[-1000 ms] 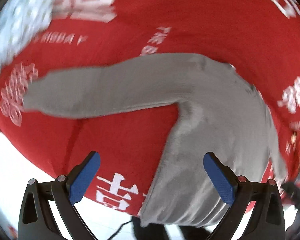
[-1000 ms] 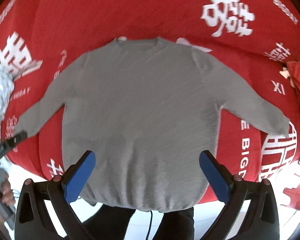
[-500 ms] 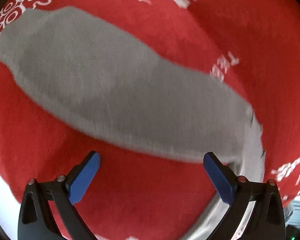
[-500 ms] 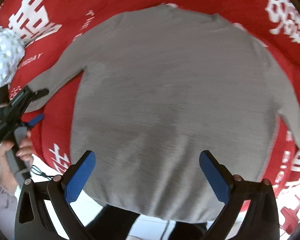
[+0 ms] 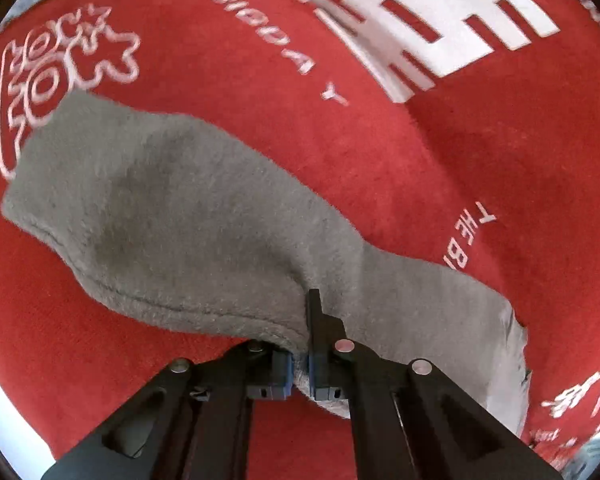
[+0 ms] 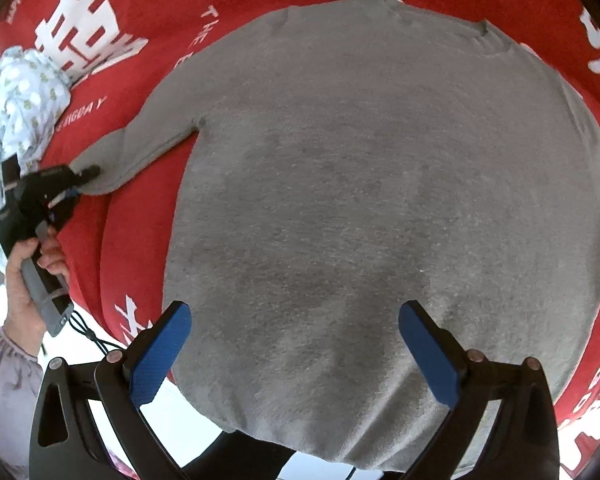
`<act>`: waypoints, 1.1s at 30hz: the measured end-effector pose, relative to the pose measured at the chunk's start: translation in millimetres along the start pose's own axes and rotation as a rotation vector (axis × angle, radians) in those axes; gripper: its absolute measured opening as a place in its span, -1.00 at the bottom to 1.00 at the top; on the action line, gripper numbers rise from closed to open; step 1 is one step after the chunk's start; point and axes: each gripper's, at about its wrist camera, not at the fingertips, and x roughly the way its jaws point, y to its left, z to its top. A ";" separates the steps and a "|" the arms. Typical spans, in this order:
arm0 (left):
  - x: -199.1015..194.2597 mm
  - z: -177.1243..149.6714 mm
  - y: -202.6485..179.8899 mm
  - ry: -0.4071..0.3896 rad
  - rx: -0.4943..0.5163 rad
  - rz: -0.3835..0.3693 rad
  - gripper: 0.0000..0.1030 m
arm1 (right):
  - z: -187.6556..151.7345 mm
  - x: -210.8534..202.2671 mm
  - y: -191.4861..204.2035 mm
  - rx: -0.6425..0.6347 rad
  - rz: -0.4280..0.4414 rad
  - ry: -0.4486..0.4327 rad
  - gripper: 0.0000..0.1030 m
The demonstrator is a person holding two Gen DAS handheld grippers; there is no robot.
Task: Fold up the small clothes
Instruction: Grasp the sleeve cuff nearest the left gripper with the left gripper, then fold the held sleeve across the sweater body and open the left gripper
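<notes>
Right gripper nearest the camera, jaws spread wide with nothing between them, hovering over the lower body of the grey sweater, just above the hem that hangs off the front edge of the red blanket. The sweater lies flat, neck away from the person, body smooth. Left gripper has its jaws clamped on the lower edge of the left sleeve, a small pinch of knit bunched between the blue pads; from the right wrist view the same left gripper sits at the cuff end with the person's hand around its handle. Step in hand looks like the sleeve fold: carry the sleeve across onto the body. To do it well, lift just enough to clear the blanket pile (fleece will drag), swing toward the chest so the crease lands on the shoulder seam, lay the sleeve straight, then release. The pinch is shallow, so go slow or it may slip. Right gripper could press the body to stop it shifting. Farther off, a pale patterned garment is heaped at the blanket's far left, apart from the sweater.
</notes>
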 end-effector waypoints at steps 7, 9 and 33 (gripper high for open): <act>-49.6 -20.1 -104.4 -0.142 0.353 -0.003 -0.89 | -5.3 -21.9 -35.8 0.048 0.014 -0.100 1.00; -63.1 -32.7 -149.8 -0.166 0.451 -0.062 -0.89 | -2.5 -29.0 -51.9 0.069 0.011 -0.127 1.00; -13.3 -227.2 -328.4 0.023 1.125 -0.029 0.43 | -7.6 -58.6 -235.0 0.284 -0.080 -0.211 1.00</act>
